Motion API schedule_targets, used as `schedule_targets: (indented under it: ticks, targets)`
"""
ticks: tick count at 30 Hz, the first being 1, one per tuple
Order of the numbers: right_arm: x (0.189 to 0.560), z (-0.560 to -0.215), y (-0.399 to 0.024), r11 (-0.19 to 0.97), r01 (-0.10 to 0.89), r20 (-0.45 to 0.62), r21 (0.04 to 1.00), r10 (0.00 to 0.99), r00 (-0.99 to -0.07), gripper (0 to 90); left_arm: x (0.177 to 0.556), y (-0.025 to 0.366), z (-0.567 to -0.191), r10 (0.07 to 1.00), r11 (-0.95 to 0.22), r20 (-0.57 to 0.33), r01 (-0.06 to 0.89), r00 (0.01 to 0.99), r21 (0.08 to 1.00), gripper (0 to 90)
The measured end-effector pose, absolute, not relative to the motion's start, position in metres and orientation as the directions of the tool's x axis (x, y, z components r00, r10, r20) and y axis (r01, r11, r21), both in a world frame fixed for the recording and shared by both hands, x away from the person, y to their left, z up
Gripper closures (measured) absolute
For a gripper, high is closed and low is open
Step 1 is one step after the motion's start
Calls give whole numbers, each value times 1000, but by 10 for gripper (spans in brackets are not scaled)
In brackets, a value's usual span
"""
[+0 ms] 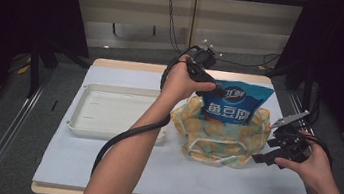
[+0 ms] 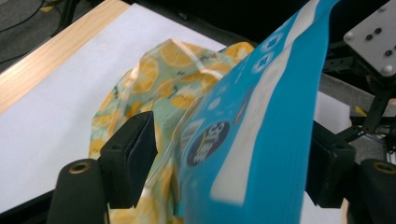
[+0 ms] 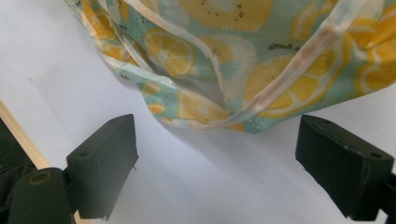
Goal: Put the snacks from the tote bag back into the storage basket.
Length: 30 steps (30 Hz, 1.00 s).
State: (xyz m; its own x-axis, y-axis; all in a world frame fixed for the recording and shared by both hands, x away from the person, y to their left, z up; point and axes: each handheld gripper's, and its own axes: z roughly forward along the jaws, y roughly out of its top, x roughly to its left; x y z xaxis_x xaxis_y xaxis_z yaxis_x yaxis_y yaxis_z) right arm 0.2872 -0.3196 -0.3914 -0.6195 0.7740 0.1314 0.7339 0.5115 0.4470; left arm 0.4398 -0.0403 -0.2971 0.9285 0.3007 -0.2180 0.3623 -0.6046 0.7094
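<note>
The blue snack packet [image 1: 232, 105] is stood upright inside the lemon-print bag [image 1: 220, 136] on the white-covered tabletop [image 1: 100, 163]. Its top edge is bracketed by the left gripper [image 1: 219, 90], whose jaws are parted around it. The right gripper [image 1: 265, 158] is held just beside the bag, jaws wide. A white tray [image 1: 112, 112] is set at the left.

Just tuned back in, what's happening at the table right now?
A person's left hand-held gripper has its jaws around the top of a blue snack packet that stands in a lemon-print bag; whether the pads press it is unclear. The right hand-held gripper waits open beside the bag. A white tray sits to the left.
</note>
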Motion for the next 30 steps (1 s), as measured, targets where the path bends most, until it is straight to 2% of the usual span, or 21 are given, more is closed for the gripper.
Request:
schedule_targets:
  ticks: [4, 12, 13, 15, 16, 19, 30]
  targets:
    - [287, -390, -320, 521, 724, 119, 451, 770, -627, 126, 442, -49, -300, 291, -616, -222, 360, 931, 701, 358]
    - [287, -392, -324, 507, 734, 126, 452, 778, -615, 130, 444, -60, -302, 240, -627, -217, 322, 946, 710, 579]
    - [287, -392, -324, 507, 734, 124, 452, 779, -615, 131, 445, -61, -302, 223, -638, -215, 309, 951, 705, 644]
    - [287, -392, -324, 512, 729, 120, 454, 776, -620, 133, 444, -62, -301, 224, -645, -200, 299, 954, 704, 713]
    - [287, -392, -325, 514, 726, 118, 456, 774, -622, 134, 444, -62, -301, 204, -658, -199, 285, 958, 697, 797]
    - [286, -392, -325, 508, 733, 122, 453, 779, -615, 136, 443, -63, -300, 197, -671, -188, 272, 962, 690, 881]
    - [285, -389, -324, 520, 718, 111, 462, 770, -628, 138, 439, -68, -289, 167, -674, -211, 267, 963, 689, 900]
